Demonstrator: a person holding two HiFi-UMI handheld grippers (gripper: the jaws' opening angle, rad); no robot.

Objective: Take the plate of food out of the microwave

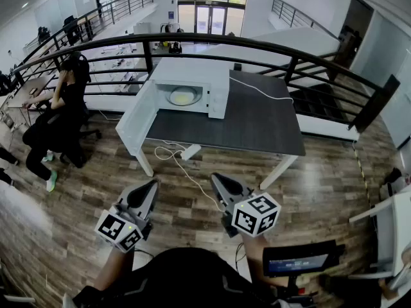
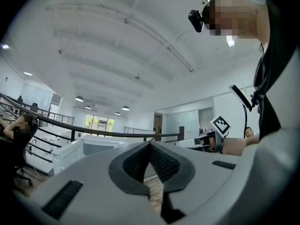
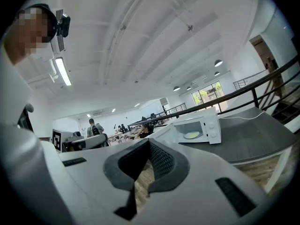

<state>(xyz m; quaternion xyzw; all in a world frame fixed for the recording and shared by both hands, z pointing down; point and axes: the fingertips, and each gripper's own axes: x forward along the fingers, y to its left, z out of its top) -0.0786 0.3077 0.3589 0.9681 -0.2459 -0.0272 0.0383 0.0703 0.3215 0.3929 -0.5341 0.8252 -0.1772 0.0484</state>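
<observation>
dark table (image 1: 257,130) far ahead; white microwave (image 1: 215,82) at its far left, door (image 1: 136,124) swung open; left gripper (image 1: 154,185), right gripper (image 1: 215,178) near, well short of table, jaws pressed together, empty; plate of food (image 1: 182,96) inside microwave

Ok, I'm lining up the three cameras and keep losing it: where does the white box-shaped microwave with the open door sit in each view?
Head view: white box-shaped microwave at upper centre, on the dark grey table, with its door swung open to the left.
Left gripper view: microwave low, left of centre.
Right gripper view: microwave right of centre, at mid-height.
Shared landmark: the curved black railing running behind it.
</observation>
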